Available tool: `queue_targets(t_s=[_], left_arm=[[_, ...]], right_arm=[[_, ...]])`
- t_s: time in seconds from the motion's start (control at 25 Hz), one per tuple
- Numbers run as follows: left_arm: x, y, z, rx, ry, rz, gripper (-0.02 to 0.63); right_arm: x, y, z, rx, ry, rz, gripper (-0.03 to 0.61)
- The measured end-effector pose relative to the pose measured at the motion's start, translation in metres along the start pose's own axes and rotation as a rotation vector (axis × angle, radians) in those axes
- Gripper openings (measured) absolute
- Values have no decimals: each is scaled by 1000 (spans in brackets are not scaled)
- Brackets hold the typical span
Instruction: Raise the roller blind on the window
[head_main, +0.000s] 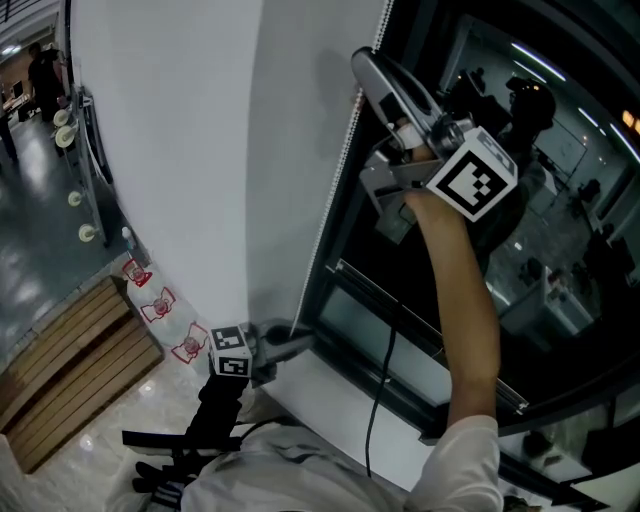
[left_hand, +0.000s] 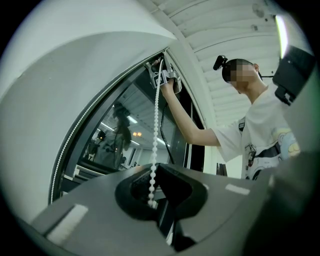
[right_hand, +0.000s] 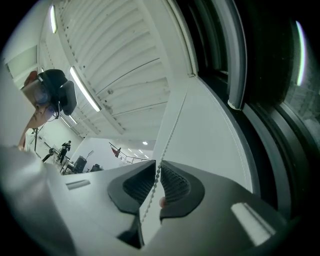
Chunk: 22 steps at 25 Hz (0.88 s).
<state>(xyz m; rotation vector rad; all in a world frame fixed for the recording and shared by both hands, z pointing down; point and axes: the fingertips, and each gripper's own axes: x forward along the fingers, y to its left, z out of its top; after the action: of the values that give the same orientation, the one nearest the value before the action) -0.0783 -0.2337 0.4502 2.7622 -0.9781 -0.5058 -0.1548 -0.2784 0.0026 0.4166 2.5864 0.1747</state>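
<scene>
Chain (left_hand: 156, 125): small round white beads | left tool (left_hand: 152, 197): clamped on it | right tool (right_hand: 158, 172): ribbed pads (right_hand: 175, 185) pinch it

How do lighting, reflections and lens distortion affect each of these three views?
Head view: the window glass is dark and full of reflections, while the roller blind is bright. Left gripper view: the fisheye lens bends the blind's edge into an arc, and the bead chain looks sharp. Right gripper view: a ceiling light strip glares, and the corners are black.
</scene>
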Motion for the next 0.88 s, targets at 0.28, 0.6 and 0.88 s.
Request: queue_targets(t_s=[0.28, 0.6, 0.88], left_arm=[[2, -2, -6, -11, 6, -8, -2], [7, -4, -5, -14, 19, -21, -2], [8, -5, -4, -10, 20, -30, -2]], right_arm=[[-7, 2, -5, 51, -19, -31, 14], [-27, 17, -44, 68, 33, -43, 12], [-60, 38, -127, 107, 154, -71, 12]])
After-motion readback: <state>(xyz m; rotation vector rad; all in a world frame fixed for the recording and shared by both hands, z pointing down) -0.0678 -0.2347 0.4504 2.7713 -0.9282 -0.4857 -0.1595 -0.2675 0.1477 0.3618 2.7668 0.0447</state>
